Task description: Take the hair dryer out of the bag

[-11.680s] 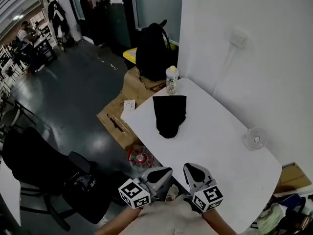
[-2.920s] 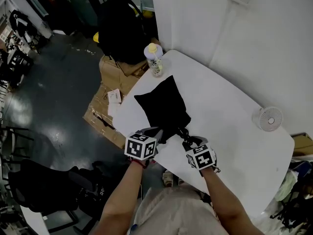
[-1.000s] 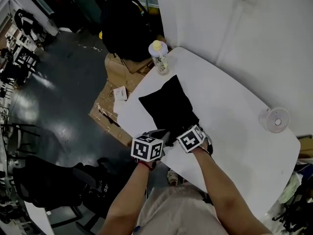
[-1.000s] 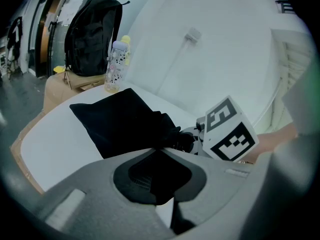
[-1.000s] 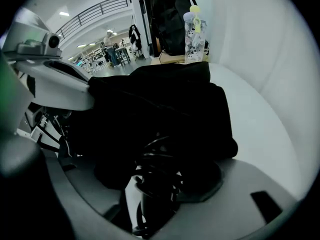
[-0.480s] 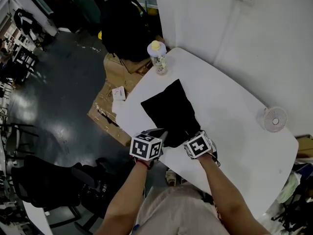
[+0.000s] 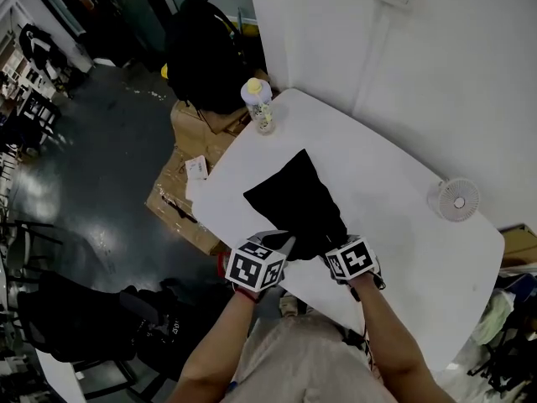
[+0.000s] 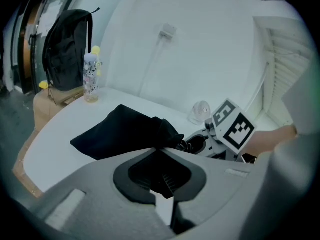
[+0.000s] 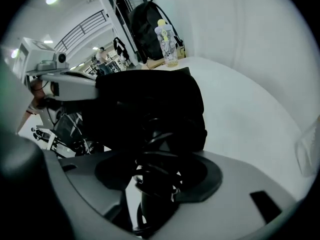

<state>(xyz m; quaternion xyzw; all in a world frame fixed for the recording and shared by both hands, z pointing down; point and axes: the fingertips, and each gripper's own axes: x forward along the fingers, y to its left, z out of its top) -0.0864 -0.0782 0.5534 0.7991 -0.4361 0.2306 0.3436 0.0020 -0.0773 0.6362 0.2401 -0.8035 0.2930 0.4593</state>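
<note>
The left hand-held gripper (image 7: 281,240) pinches the mouth of the black bag (image 7: 294,196) on the bench (image 7: 394,217) while the right hand-held gripper (image 7: 336,253) clasps the cord-wrapped hair dryer (image 9: 157,149) at that mouth, so next it likely needs pulling clear.

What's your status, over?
Left gripper shut on bag edge. Right gripper clamps hair dryer at bag mouth, mostly inside. Nothing blocking.

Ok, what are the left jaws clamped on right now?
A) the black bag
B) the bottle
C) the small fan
A: the left gripper has its jaws shut on the near edge of the black bag, fabric pinched between them.
</note>
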